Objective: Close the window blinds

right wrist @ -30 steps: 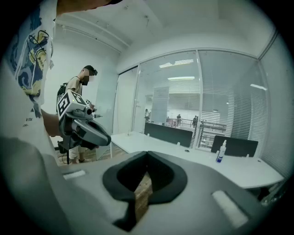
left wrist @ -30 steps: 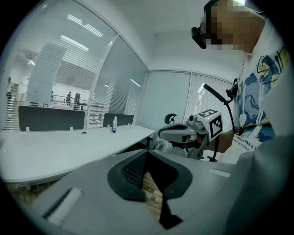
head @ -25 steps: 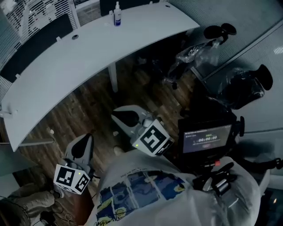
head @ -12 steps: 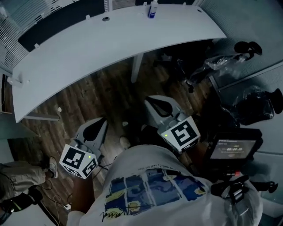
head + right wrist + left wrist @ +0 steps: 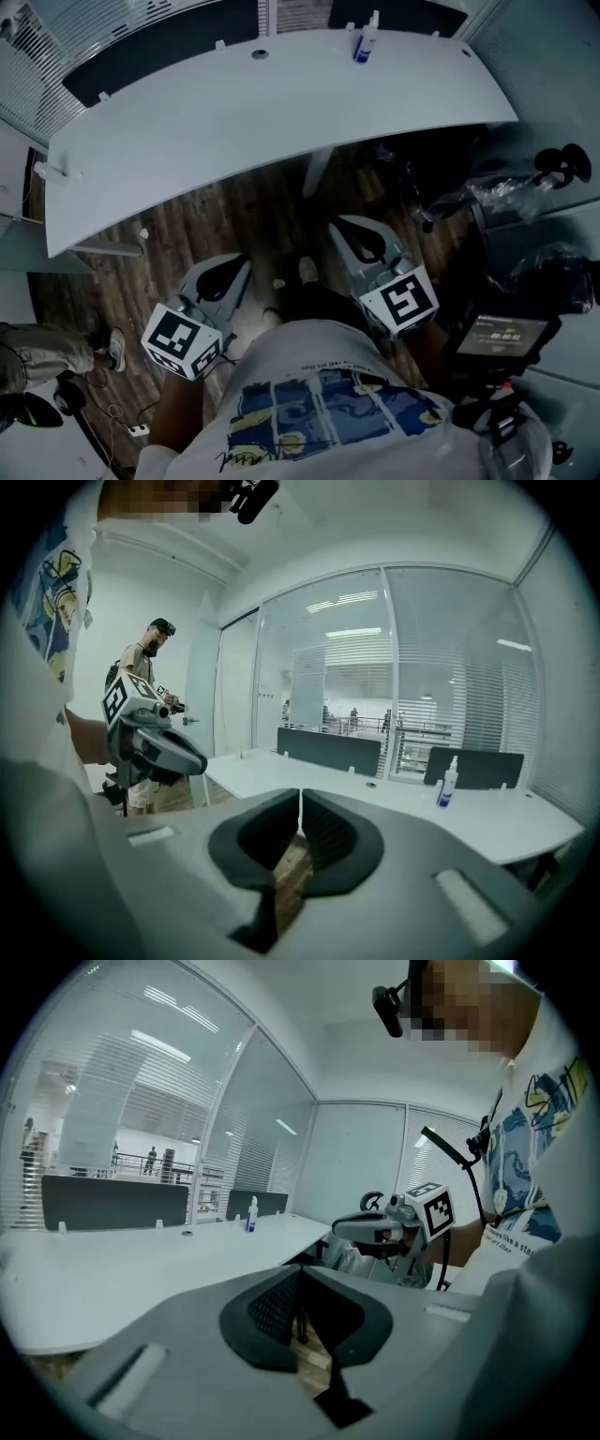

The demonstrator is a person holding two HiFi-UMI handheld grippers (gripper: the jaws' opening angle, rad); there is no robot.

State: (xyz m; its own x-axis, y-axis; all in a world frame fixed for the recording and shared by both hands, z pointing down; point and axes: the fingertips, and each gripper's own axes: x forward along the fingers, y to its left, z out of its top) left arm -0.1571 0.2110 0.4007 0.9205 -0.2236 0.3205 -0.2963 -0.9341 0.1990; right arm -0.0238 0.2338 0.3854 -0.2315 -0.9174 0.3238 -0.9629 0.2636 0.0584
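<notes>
Window blinds (image 5: 26, 58): horizontal slats on the glass wall beyond far edge of desk (image 5: 281, 103), at its left end. Well apart from both grippers; neither touches them.

Desk: white, curved top. Spray bottle (image 5: 363, 45) stands upright at desk's far edge, toward right end. Dark partition screens (image 5: 159, 47) run along desk's far side.

L gripper (image 5: 225, 272): on near side of desk, over wood floor (image 5: 187, 225), not touching desk. Jaws together, only a thin slit btwn pads, nothing held.

R gripper (image 5: 361, 242): on near side of desk, beside L gripper but apart from it. Jaws together, nothing btwn pads.

Misc.: recorder screen (image 5: 502, 335) lit, near side of desk, to the right of R gripper. Plastic-wrapped chairs (image 5: 497, 187) sit off desk's right end. Second person (image 5: 141, 677) stands off desk's left end.
</notes>
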